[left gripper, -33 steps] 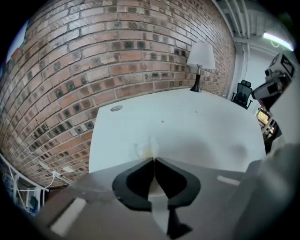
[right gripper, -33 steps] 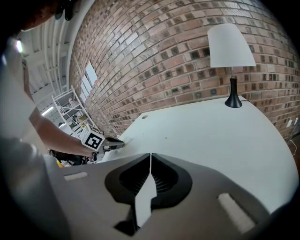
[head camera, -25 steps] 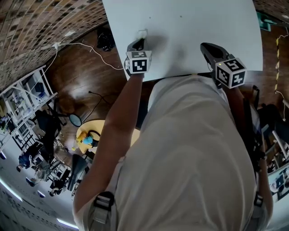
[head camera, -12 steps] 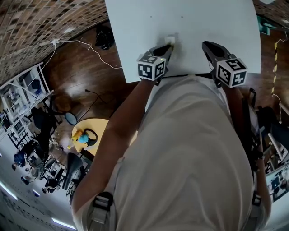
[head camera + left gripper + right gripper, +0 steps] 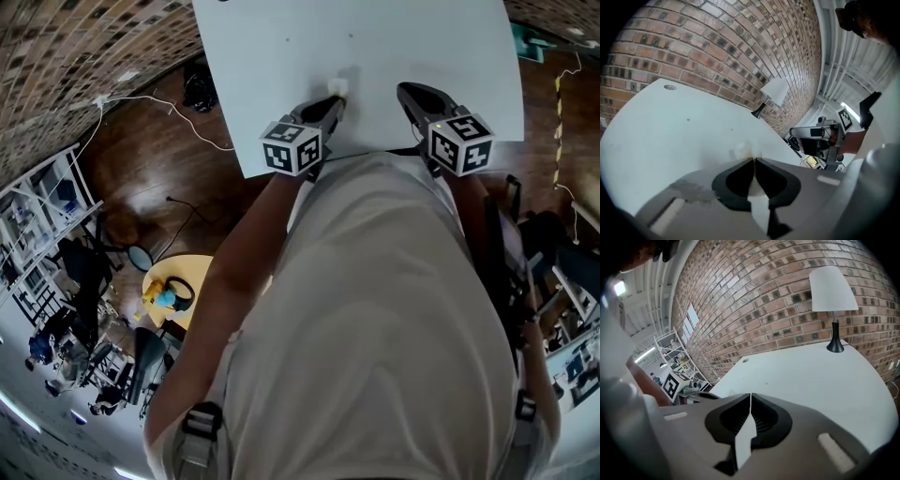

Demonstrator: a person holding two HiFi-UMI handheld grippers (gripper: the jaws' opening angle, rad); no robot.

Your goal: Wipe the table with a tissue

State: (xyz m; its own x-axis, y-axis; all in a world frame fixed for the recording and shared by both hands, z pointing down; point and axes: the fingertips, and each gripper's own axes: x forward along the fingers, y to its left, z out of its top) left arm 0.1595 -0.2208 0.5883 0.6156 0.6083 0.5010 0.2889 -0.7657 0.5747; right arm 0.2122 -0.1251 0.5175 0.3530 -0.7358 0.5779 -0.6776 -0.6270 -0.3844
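Observation:
A small white tissue (image 5: 337, 87) rests on the white table (image 5: 281, 56) near its front edge. My left gripper (image 5: 333, 100) is shut on the tissue, whose crumpled end (image 5: 743, 150) sticks out past the closed jaws and touches the tabletop. To its right my right gripper (image 5: 410, 93) hovers over the table's front edge, shut with nothing between its jaws (image 5: 750, 395).
A white-shaded lamp (image 5: 833, 305) stands at the table's far end by the brick wall (image 5: 754, 296). A small round hole (image 5: 670, 87) sits in the tabletop. On the wooden floor at left lie a white cable (image 5: 178, 117) and a yellow stool (image 5: 173, 291).
My left gripper has swept the tissue from the table's left part rightward to the middle near the front edge. The right gripper has barely moved.

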